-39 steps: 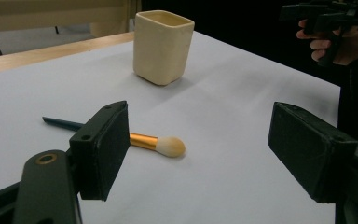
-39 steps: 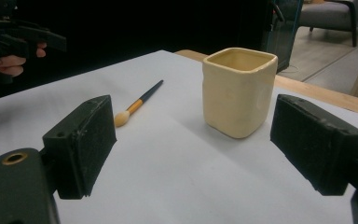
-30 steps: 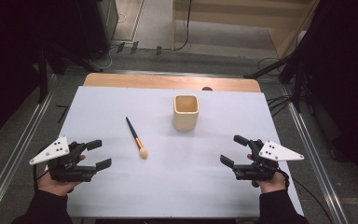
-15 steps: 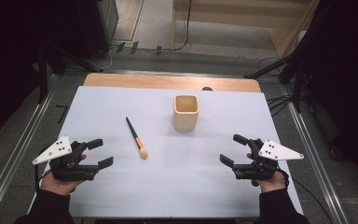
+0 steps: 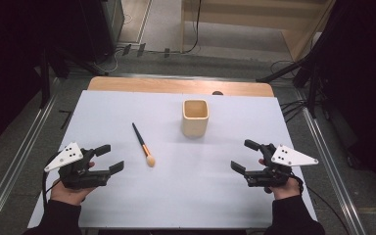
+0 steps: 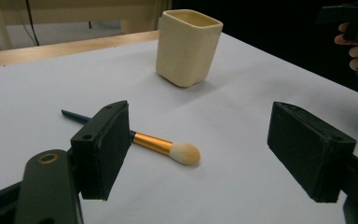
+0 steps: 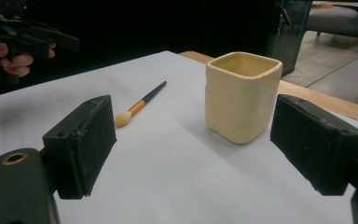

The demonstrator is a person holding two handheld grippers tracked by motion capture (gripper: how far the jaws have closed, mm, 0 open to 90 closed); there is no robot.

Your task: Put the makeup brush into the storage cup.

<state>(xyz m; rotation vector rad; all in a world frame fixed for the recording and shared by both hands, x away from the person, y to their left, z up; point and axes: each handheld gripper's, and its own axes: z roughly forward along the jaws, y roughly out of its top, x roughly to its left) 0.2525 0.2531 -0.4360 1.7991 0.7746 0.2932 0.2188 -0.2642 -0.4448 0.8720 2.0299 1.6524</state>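
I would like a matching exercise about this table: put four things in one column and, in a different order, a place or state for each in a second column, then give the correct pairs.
Things:
1. brush
2. cup
3. left gripper
4. right gripper

Places or states:
A. stands upright, empty as far as can be seen, toward the far side of the table
B. open, at the near right of the table
C. lies flat, bristles toward the person
D. open, at the near left, close to the bristles

Pairs: 1-C, 2-A, 3-D, 4-B
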